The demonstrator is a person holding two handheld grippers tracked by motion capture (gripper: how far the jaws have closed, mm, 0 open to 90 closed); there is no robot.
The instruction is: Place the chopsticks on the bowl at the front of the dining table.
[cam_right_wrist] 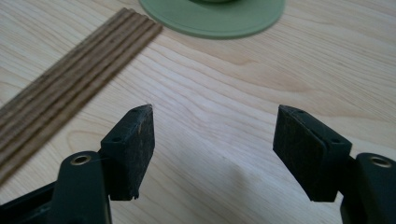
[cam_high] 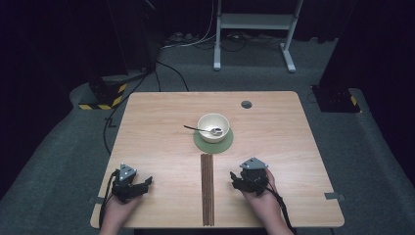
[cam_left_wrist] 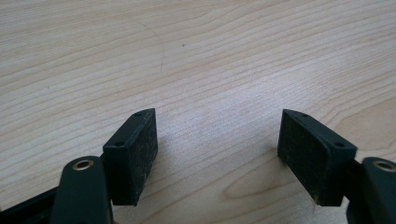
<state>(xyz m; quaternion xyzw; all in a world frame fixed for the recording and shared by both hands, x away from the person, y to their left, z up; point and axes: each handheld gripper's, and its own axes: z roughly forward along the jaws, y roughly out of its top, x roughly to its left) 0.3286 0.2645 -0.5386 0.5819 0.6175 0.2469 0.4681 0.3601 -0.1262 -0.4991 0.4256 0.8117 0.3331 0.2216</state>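
The person's forearms are cut off at the bottom edge of the high view. In the right gripper view the mat is cut off at the top, and the bowl on it is barely visible. The room beyond the table is dark and hard to make out.

Count: one bowl, one spoon lying in it, one round green mat under the bowl, one strip of dark wooden slats, two grippers.

The bowl sits near the centre of the table. The strip lies just in front of it. The left gripper rests well left of the strip, the right gripper near its right side. Both have jaws spread wide, holding nothing.

The table is light wood on grey carpet; a white frame and cables lie behind.
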